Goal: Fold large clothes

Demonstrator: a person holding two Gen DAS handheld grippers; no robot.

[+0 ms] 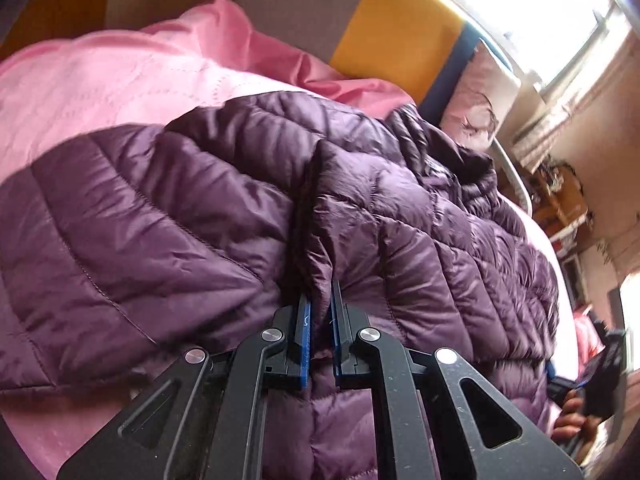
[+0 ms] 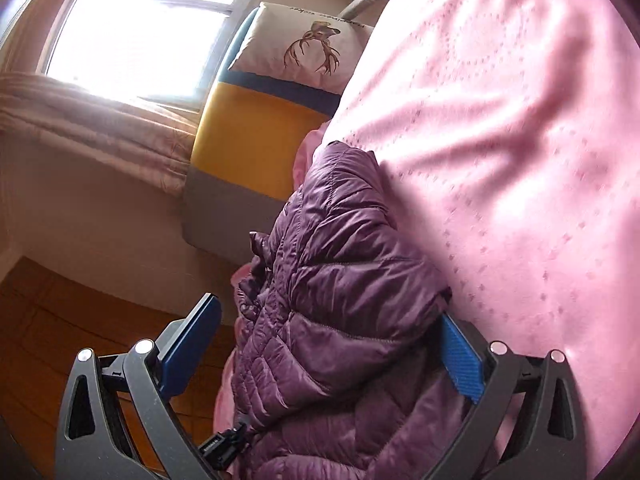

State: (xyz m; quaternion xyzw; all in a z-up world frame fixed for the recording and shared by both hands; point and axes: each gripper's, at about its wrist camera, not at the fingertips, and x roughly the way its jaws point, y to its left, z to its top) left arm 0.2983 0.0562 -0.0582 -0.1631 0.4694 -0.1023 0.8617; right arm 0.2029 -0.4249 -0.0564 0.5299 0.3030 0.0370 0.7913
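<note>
The purple quilted jacket lies across the pink bedcover in the frame's middle, the left gripper clamped on its front edge to lift it, while the right gripper has its jaws apart around a bunched part, probably ready to grasp.

1. The purple quilted jacket sprawls over the pink bedspread, bare beyond it toward the headboard.
2. The headboard and deer-print pillow close the far end.
3. Off the bed's edge, wooden floor lies open (beside the right gripper).
</note>
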